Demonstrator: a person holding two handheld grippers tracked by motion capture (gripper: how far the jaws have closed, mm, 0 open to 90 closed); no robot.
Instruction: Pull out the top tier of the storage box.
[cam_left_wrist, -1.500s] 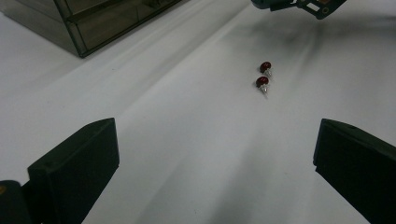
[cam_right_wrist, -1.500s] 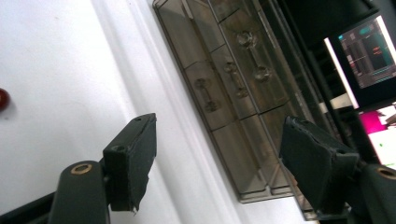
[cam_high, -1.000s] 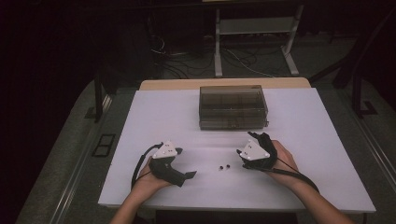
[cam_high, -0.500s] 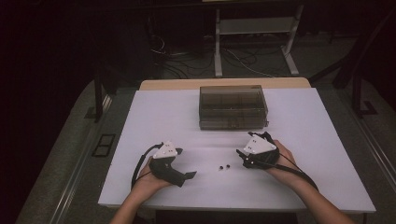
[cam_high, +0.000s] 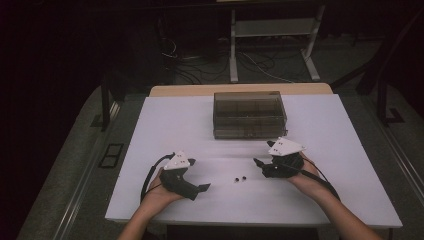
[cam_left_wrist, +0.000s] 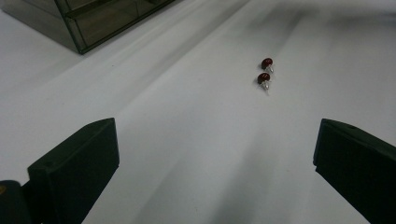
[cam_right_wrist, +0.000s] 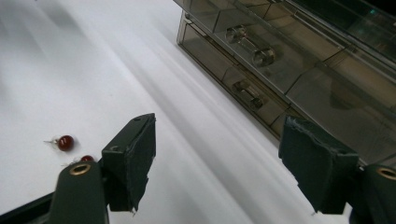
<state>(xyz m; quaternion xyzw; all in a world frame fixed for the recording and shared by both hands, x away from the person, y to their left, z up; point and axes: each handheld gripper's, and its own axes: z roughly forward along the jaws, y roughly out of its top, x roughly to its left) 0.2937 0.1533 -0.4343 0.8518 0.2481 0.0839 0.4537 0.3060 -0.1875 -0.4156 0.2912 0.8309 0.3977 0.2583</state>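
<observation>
Right gripper has shifted slightly toward the 2 earrings at its left; jaws open, empty. Left gripper open, stationary. Pickup not started.

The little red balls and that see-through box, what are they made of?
Red balls: probably glossy glass or plastic beads, shiny with bright glints, on thin silvery metal-looking pins. Box: likely smoky clear plastic; its drawers and handles show through the walls.

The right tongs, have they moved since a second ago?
Barely: the right tongs have turned slightly, their tips closer to the two small red earrings, beside the smoky clear plastic drawer box.
</observation>
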